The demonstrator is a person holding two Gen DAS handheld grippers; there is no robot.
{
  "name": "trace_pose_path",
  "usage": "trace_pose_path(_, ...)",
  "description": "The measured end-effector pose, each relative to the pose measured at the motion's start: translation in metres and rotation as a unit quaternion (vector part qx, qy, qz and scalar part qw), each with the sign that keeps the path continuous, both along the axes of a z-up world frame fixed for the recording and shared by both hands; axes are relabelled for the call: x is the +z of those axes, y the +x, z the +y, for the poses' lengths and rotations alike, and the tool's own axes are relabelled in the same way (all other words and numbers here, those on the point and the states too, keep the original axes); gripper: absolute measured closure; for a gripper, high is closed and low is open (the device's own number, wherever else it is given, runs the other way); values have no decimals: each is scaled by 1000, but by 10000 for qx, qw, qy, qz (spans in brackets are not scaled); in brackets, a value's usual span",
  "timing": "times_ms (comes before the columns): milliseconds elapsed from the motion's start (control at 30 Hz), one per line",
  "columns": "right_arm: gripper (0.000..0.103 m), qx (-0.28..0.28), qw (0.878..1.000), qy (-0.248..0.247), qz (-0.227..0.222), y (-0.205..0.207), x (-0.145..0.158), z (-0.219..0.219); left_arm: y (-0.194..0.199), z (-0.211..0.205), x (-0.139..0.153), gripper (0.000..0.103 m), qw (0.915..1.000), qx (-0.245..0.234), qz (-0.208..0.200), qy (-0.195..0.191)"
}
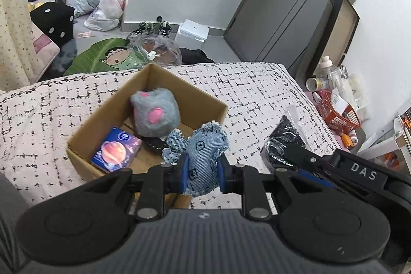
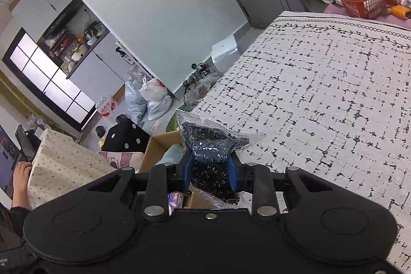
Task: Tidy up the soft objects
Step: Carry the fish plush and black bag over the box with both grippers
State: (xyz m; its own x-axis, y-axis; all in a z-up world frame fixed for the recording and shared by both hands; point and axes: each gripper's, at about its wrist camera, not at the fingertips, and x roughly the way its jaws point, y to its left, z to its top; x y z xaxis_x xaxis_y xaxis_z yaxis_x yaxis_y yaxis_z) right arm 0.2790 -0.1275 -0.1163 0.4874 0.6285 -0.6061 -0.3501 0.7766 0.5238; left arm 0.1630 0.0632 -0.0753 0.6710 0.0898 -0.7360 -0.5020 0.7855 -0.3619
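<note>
Evidently the placing step is in hand: the left gripper [image 1: 201, 168] has its blue-padded fingers [image 1: 184, 172] closed tight on a frayed light-blue denim soft toy [image 1: 203, 150], which hangs above the near corner of the open brown cardboard box [image 1: 108, 109] on the black-and-white patterned bed cover [image 1: 257, 94]. Inside the box lie a fluffy grey plush with pink patches [image 1: 155, 112] and a small purple box printed with a planet [image 1: 117, 149]. The right gripper [image 2: 210, 171] is likewise closed, pinching a clear plastic bag of small dark pieces [image 2: 209, 143] lifted just beside the box edge [image 2: 159, 145]. Next, I judge, the left one should move forward over the open box and part its fingers to drop the denim toy beside the plush, then the bag can follow.
</note>
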Motion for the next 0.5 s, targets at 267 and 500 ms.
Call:
trace_pose_path(267, 75, 39, 9999, 86, -93, -7, 0, 15, -7, 34, -4, 82, 9996, 244, -59, -122)
trace_pose_path(500, 75, 151, 9999, 40, -63, -8, -6, 33, -9, 66, -12, 82, 9986, 462, -46, -256)
